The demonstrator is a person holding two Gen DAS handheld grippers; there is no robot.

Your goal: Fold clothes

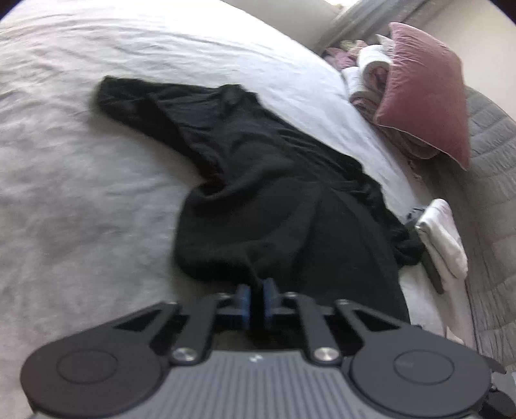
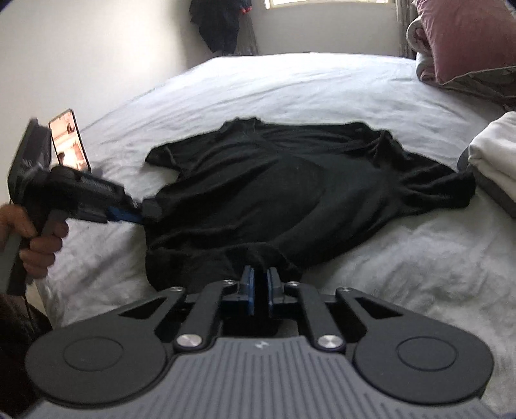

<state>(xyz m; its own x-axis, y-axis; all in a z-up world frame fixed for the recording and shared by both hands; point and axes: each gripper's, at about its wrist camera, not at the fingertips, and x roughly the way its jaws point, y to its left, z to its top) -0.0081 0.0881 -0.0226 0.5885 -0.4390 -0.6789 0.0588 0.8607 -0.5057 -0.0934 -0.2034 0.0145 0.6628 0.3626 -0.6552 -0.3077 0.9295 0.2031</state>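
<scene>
— While the black short-sleeved T-shirt [image 2: 290, 190] lies spread on the white-sheeted bed [image 2: 403, 267], where do the two tools stand against it?

— Both are at its hem. The right gripper [image 2: 260, 274] has its blue-padded fingers [image 2: 248, 280] drawn close together with a ridge of the shirt's hem fabric pinched between them. The left gripper [image 1: 256, 290] does the same at the hem corner on the other side; from its own camera a thin fold of black cloth runs down into the narrow gap between its pads [image 1: 243, 296].

— Is the left one visible from the right camera?

— Yes, at the shirt's left edge [image 2: 137, 219], held by a hand [image 2: 38, 245] wrapped around its handle, with a lit phone screen [image 2: 69, 141] mounted on top.

— How does the shirt lie?

— Collar away from the right gripper, sleeves out to either side, body mostly flat but puckered near the hem where it is gripped.

— What else sits around the shirt?

— Beyond its right sleeve, a folded white cloth [image 2: 496, 161] nearly touches the sleeve end. Farther past that, a dusty-pink velvet cushion [image 1: 425, 93] leans on a heap of pale bedding [image 1: 371, 71]. Behind the collar, well apart, dark clothing hangs [image 2: 219, 22] against the wall.
</scene>
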